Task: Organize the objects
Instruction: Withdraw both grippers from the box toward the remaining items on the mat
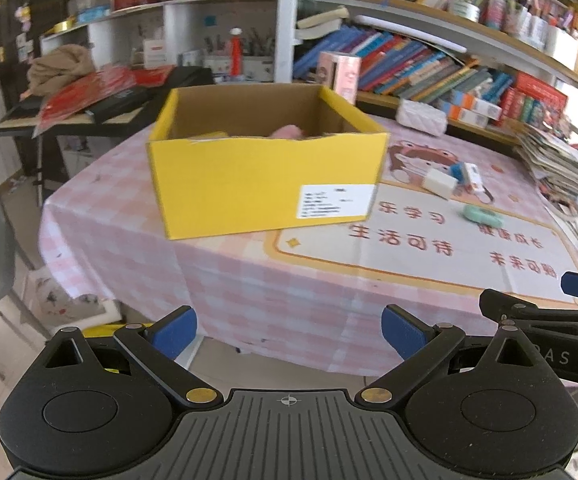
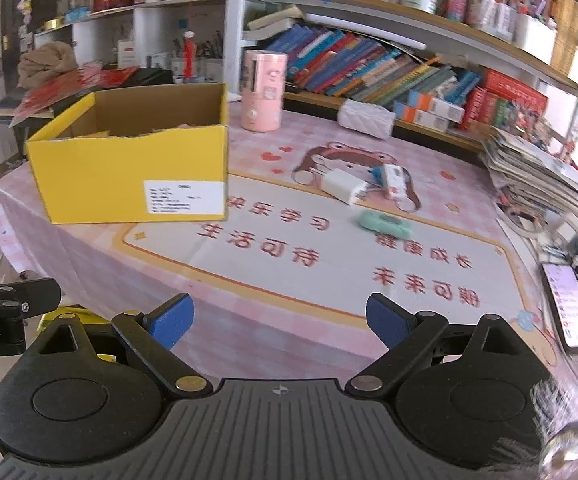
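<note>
Table scene with both grippers short of the work area. The yellow box [image 2: 129,168] stands open near the table's far-left edge and serves as landmark. Inside it a pink item [image 1: 287,132] and a flat tan piece show just over the front wall; judged from this, some sorting is already done, though the box's full contents are hidden.

Left to sort, apparently: three small things lying on the tablecloth [image 2: 289,280] to the right of the box, well apart from it. The white charger [image 2: 343,186] lies nearest the box; the blue-and-white packet [image 2: 393,180] lies just beside the charger on its far side from the box; the mint case [image 2: 385,224] lies further right and nearer the camera. A pink canister [image 2: 263,92] stands upright just behind the box's right rear corner, and a white quilted pouch [image 2: 365,118] lies further right by the shelf; whether these belong to the task cannot be told.

The left gripper [image 1: 289,328] and the right gripper [image 2: 279,320] both stand with jaws spread wide and nothing between the pads, each over the table's near edge.

Obstacles: none between the grippers and the three things. A phone [image 2: 571,306] and a stack of papers [image 2: 545,176] crowd the table's right side, well apart from the box.
</note>
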Tool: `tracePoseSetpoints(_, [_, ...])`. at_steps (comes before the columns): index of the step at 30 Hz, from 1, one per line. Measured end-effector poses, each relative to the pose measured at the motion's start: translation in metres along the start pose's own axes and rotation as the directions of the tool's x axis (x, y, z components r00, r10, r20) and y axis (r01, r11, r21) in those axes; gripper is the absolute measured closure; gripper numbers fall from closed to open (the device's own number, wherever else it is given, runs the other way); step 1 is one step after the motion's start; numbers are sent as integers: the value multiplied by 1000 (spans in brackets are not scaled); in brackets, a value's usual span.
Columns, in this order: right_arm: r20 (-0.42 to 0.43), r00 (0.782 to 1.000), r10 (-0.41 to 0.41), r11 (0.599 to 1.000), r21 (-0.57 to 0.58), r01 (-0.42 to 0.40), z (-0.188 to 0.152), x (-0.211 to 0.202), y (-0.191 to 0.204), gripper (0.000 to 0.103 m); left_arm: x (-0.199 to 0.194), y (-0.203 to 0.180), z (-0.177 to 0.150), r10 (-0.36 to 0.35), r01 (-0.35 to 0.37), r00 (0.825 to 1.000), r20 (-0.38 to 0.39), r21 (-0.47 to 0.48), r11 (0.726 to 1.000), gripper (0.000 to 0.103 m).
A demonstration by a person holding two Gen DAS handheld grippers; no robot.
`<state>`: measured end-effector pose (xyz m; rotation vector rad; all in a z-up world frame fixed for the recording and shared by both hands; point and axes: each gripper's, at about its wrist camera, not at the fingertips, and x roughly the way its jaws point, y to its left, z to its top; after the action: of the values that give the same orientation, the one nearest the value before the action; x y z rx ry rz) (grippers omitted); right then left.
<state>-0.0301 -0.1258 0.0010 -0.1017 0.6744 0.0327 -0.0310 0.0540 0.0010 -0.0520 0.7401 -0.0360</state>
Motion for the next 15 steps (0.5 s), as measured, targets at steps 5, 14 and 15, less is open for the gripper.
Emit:
tracePoseSetpoints(5, [-14,999,-45,998,43,45,-7,-2,-17,10,5,-16,3,-40,41,999,-6,43,998,3])
tracePoseSetpoints(14, [-42,991,-126,985,114,130,-13,-2,-48,10,18,-46,10,-109,112,994,-26,113,987,3])
tracePoseSetpoints(15, [-44,990,-133,983,120,138,-14,-2,-52,10,20,-49,11,-116,118,993,-27,118,986,3])
